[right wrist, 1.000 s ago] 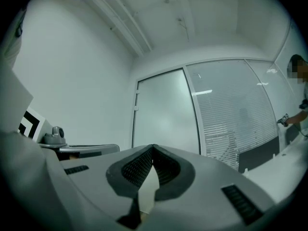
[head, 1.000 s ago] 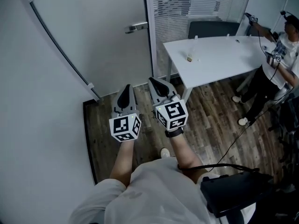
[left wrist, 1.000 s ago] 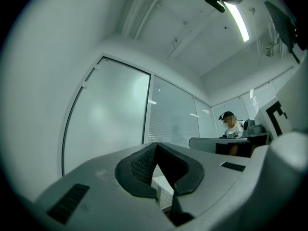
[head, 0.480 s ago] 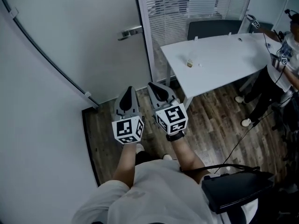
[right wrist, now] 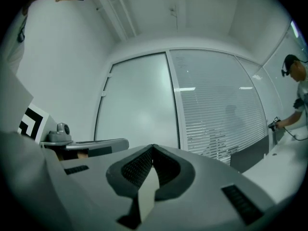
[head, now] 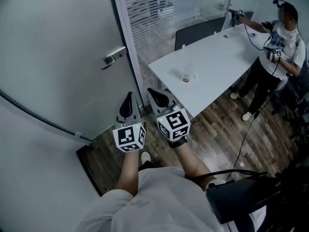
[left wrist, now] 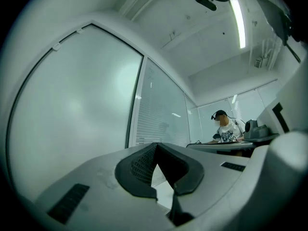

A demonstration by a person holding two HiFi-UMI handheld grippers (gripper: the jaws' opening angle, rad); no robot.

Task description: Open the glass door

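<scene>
Wood floor underfoot, frosted glass door ahead: its silver lever handle sits up-left of my left claw, the nearer one. Right claw is just beside it, both pinched together, empty.

Dark wood-plank floor, 1 white table with 1 dark chair behind it, slatted blinds beyond, white wall at left, 1 ceiling strip light lit.
</scene>
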